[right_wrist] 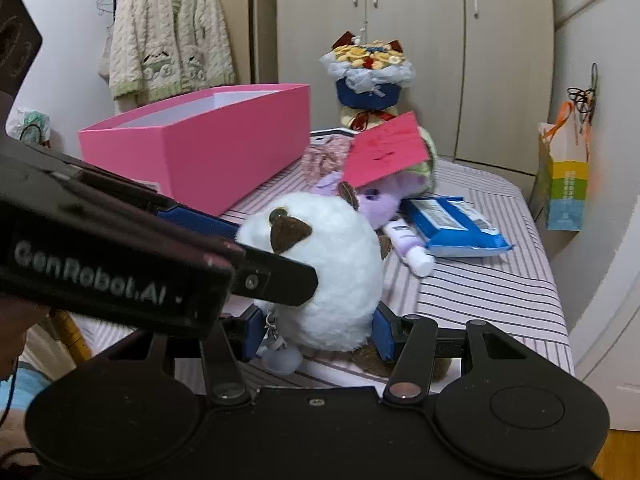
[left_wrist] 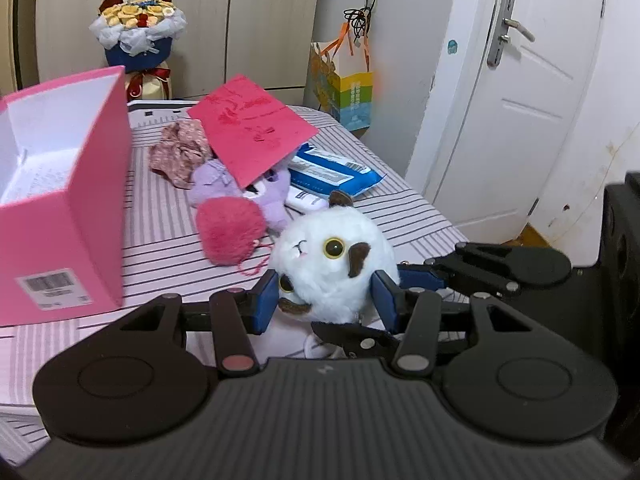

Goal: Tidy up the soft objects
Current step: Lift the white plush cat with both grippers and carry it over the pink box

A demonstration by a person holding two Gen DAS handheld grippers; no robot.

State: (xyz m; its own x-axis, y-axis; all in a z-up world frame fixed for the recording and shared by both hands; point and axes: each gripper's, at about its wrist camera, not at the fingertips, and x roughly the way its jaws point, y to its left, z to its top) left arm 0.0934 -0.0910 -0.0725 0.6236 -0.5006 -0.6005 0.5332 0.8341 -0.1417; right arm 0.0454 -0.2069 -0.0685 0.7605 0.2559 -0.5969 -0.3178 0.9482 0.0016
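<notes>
A white plush cat point(left_wrist: 336, 264) with brown patches and yellow eyes is held just above the striped bed point(left_wrist: 400, 216). My left gripper point(left_wrist: 326, 300) is shut on its lower body, blue pads pressing both sides. My right gripper point(right_wrist: 316, 332) is shut on the same plush cat point(right_wrist: 336, 280) from another side, and one of its fingers point(left_wrist: 424, 278) shows at the right of the left wrist view. The open pink box point(left_wrist: 60, 220) stands to the left. Behind the cat lie a pink pompom point(left_wrist: 230, 230), a purple plush point(left_wrist: 276, 196) and a floral scrunchie point(left_wrist: 180, 152).
A red card point(left_wrist: 252, 128) leans over the purple plush. A blue wipes pack point(left_wrist: 332, 174) and a white tube point(right_wrist: 408, 246) lie to the right. A bouquet point(left_wrist: 136, 28) stands behind the bed, a gift bag point(left_wrist: 344, 88) hangs on the wall, and a white door point(left_wrist: 520, 100) is at right.
</notes>
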